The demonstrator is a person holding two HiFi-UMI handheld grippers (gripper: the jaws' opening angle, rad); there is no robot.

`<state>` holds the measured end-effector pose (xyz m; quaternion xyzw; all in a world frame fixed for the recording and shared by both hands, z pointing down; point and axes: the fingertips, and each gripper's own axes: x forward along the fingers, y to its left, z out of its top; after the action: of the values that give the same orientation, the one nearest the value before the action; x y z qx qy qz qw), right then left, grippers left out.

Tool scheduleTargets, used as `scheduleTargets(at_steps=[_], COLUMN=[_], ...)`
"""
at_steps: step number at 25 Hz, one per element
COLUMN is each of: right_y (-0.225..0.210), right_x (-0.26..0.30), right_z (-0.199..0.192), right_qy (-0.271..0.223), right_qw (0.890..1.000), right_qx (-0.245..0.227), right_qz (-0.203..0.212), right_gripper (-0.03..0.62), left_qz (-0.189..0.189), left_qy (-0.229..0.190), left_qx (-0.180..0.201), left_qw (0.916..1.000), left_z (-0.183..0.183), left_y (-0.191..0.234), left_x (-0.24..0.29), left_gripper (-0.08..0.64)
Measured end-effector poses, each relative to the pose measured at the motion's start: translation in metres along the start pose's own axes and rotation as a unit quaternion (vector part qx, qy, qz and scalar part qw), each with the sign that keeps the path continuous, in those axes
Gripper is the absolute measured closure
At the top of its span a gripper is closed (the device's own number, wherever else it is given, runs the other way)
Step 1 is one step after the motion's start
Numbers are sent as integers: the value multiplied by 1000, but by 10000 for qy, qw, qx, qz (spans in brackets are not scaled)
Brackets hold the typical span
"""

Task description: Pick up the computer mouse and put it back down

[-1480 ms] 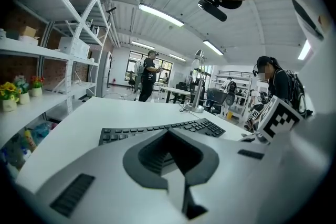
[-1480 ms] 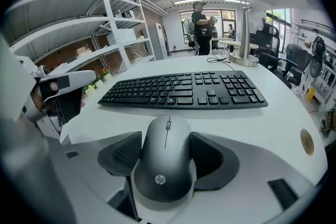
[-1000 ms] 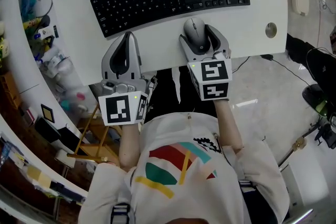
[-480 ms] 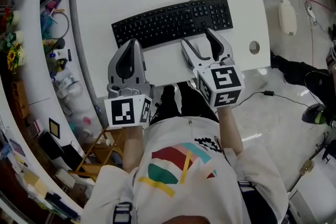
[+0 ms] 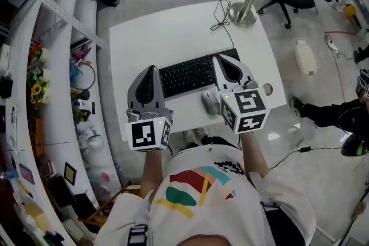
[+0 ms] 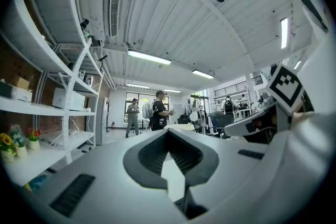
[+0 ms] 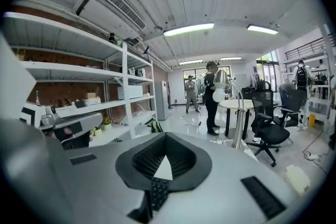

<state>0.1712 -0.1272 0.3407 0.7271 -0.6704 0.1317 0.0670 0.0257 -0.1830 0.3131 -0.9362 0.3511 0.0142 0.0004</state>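
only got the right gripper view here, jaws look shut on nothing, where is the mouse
Observer: In the head view the mouse lies on the white table, near its front edge, in neither gripper.
Operator: which side of my gripper
Observer: In that view it shows just left of the right gripper, whose jaws have just been closing with nothing between them. It is on the near side of the keyboard.
Operator: and the left one
Observer: The left gripper view shows the left gripper with its jaws together, empty.
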Motion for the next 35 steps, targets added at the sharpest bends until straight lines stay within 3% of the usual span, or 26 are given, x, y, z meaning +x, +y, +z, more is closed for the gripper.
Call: scheduleTargets(at_steps=[6, 14, 35], right_y=[3, 4, 38], right_x=[-19, -32, -21], right_z=[44, 60, 51], right_qy=[-553, -767, -692], right_qw=[9984, 9967, 9956], right_qx=[-122, -102, -251], right_qz=[66, 261, 578], right_gripper=[578, 578, 580], left_qz=[0, -59, 112], left_qy=[-496, -676, -555], left_qx=[66, 58, 63], left_qw=[9987, 9977, 9984], left_z=[46, 69, 67], left_y=[0, -11, 9], left_x=[-2, -4, -22], left_gripper=[517, 517, 517])
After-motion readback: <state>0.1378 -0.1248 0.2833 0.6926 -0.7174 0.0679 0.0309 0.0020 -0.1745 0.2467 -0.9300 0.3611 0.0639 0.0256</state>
